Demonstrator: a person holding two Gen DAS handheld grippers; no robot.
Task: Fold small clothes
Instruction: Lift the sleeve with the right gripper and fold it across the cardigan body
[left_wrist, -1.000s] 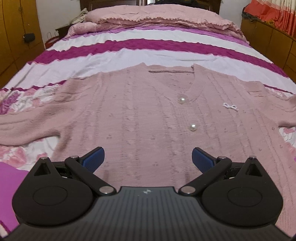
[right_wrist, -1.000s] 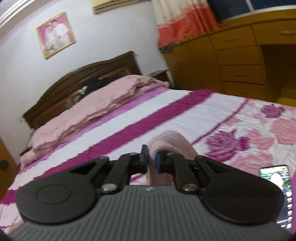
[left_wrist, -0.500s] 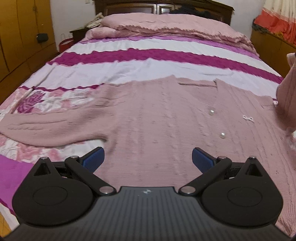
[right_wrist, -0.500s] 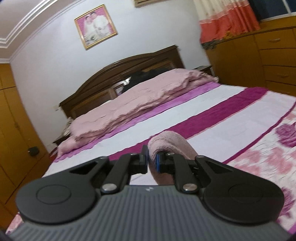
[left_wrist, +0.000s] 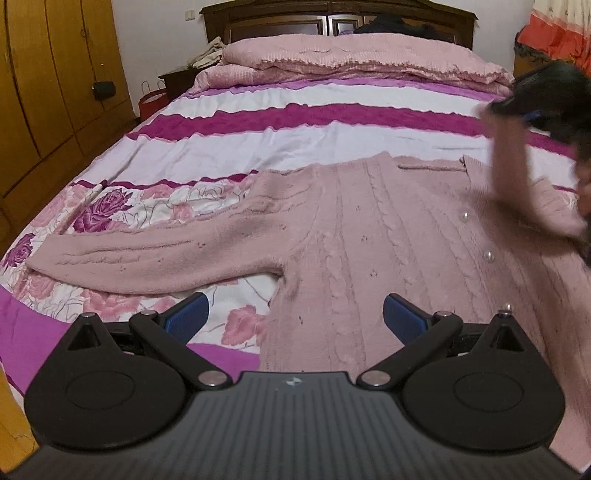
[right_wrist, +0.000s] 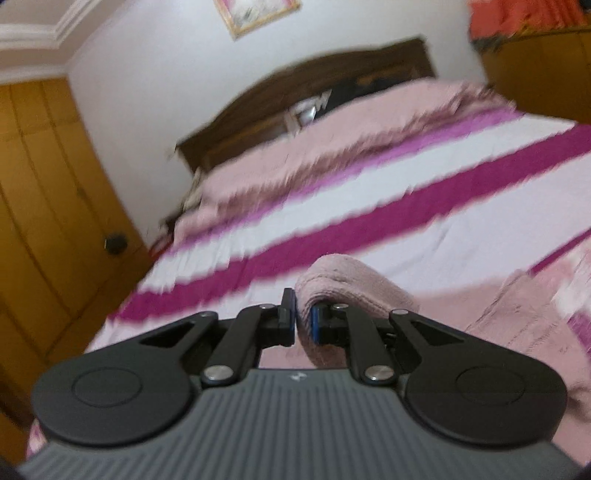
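While right gripper pinches cardigan sleeve, left gripper wide above cardigan

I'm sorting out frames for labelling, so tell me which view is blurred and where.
Left wrist view: mostly sharp, with fisheye bending; only the right gripper and its lifted sleeve smear at the right edge. Right wrist view: bedspread and headboard streak with motion blur, while the clamped sleeve stays fairly crisp.
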